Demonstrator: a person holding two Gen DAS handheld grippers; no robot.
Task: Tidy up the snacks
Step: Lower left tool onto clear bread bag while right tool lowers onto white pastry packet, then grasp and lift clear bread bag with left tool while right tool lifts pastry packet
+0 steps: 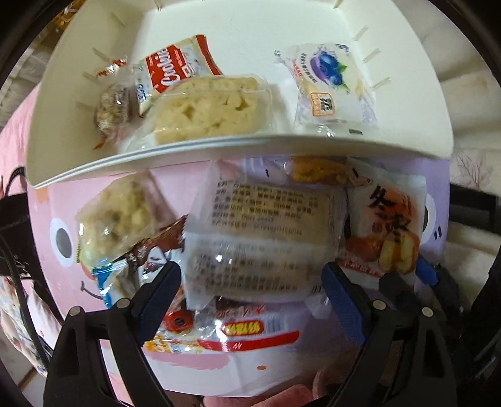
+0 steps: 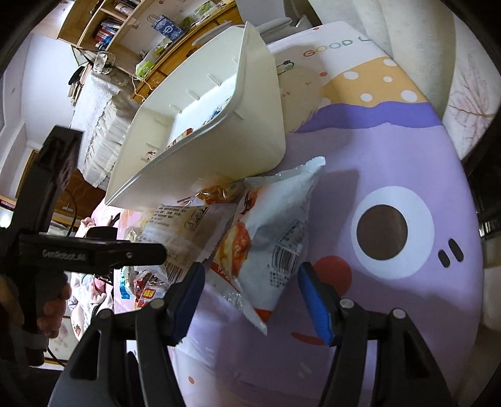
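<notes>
A white bin (image 1: 188, 151) holds a red cookie packet (image 1: 175, 69), a pale rice cake in clear wrap (image 1: 206, 109) and a blueberry packet (image 1: 328, 84). In front of it loose snacks lie heaped on the cloth. My left gripper (image 1: 250, 278) points down and is open, its jaws either side of a clear packet with printed text (image 1: 263, 231), not pressing it. My right gripper (image 2: 250, 281) is open around a white packet with an orange picture (image 2: 269, 234), which lies on the cloth. The same packet (image 1: 388, 225) shows in the left wrist view.
More snacks lie in the heap: a clear-wrapped rice cake (image 1: 116, 216), a brown packet (image 1: 156, 244), a red and yellow packet (image 1: 250, 332). The cartoon cloth (image 2: 391, 156) spreads to the right. A hand (image 2: 53, 313) grips the left tool. Shelves (image 2: 125, 18) stand far behind.
</notes>
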